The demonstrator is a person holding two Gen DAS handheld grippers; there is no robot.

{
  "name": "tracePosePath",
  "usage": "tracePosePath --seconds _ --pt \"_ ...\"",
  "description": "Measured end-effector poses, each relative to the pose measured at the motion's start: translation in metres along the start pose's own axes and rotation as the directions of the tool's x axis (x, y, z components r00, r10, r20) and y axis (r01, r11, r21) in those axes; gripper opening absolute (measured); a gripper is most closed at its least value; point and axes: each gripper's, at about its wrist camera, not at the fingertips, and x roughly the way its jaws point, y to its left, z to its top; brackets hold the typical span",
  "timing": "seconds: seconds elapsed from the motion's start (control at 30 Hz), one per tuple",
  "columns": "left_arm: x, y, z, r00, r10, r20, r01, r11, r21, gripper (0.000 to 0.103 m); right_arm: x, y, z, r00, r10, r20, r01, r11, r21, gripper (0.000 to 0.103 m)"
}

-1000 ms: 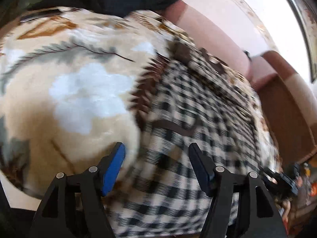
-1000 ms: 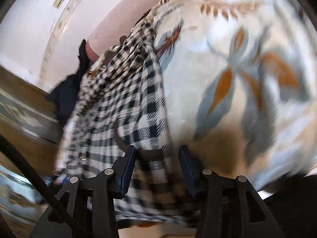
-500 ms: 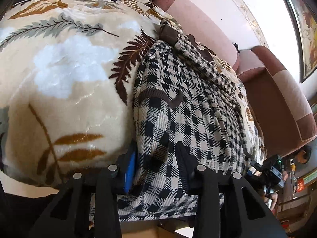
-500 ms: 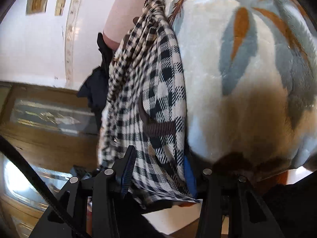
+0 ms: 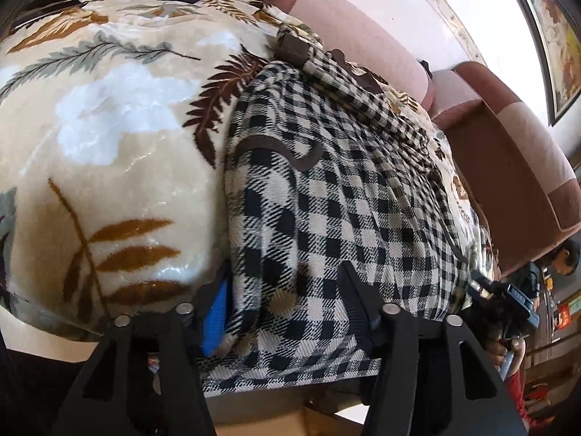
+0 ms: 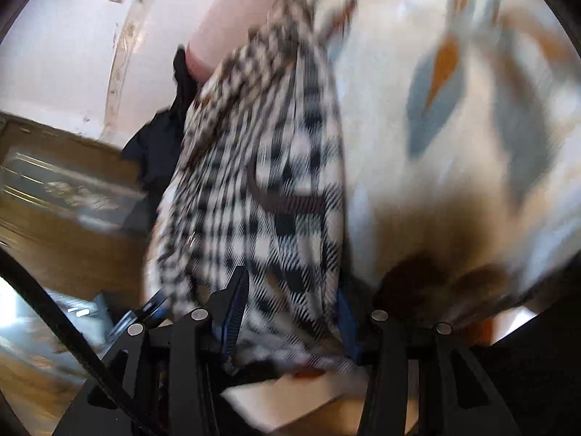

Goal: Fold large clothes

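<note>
A black-and-cream checked garment with brown trim lies spread on a leaf-print blanket and hangs over the front edge. My left gripper straddles its lower corner. The blue pad is tucked under the cloth edge and the other finger lies on top. The jaws are opening, and the cloth between them is slack. In the blurred right wrist view, my right gripper straddles the opposite corner of the garment, one pad under the edge. Its jaws stand apart and do not pinch the cloth.
The blanket covers a pink sofa. A brown armchair stands at the right, with a person beyond it. A dark garment hangs at the sofa's end, next to wooden furniture.
My left gripper slid onto the garment's hem; its jaws narrowed on the cloth, then widened again. My right gripper pushed its pad under the other corner at the same width.
</note>
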Motion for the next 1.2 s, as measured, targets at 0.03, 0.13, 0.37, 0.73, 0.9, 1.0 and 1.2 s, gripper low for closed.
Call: tracePosePath --seconds 0.03,0.13,0.37,0.73,0.9,1.0,1.2 --pt "0.000 0.002 0.000 1.000 -0.010 -0.001 0.010 1.000 -0.010 0.052 -0.005 0.001 0.003 0.998 -0.040 0.042 0.040 0.999 -0.007 0.051" --pt "0.001 0.004 0.000 1.000 -0.022 -0.001 0.022 0.999 -0.028 0.055 0.013 -0.011 0.005 0.998 0.006 -0.059 -0.003 0.999 0.054 0.052" --pt "0.007 -0.018 -0.008 1.000 0.012 -0.013 -0.011 0.997 0.076 0.077 0.032 -0.007 -0.011 0.986 0.060 -0.158 -0.054 0.998 0.041 0.054" --pt "-0.006 -0.006 -0.012 0.995 0.101 -0.014 -0.101 0.995 0.009 0.010 0.032 0.022 -0.041 0.983 -0.121 -0.137 0.111 0.991 -0.080 0.012" --pt "-0.034 -0.024 -0.012 0.998 0.053 0.037 -0.054 0.998 0.026 0.007 0.000 0.045 -0.031 0.997 -0.034 -0.069 0.027 0.994 -0.109 0.011" --pt "-0.051 -0.037 -0.002 0.998 -0.010 0.064 0.009 1.000 0.025 0.007 -0.013 0.064 -0.018 0.999 0.006 -0.047 -0.013 0.988 -0.153 0.011" --pt "-0.041 -0.059 0.042 0.993 -0.110 0.047 0.109 0.994 0.029 0.007 -0.014 0.103 0.031 0.999 0.039 0.000 -0.038 0.974 -0.222 0.010"
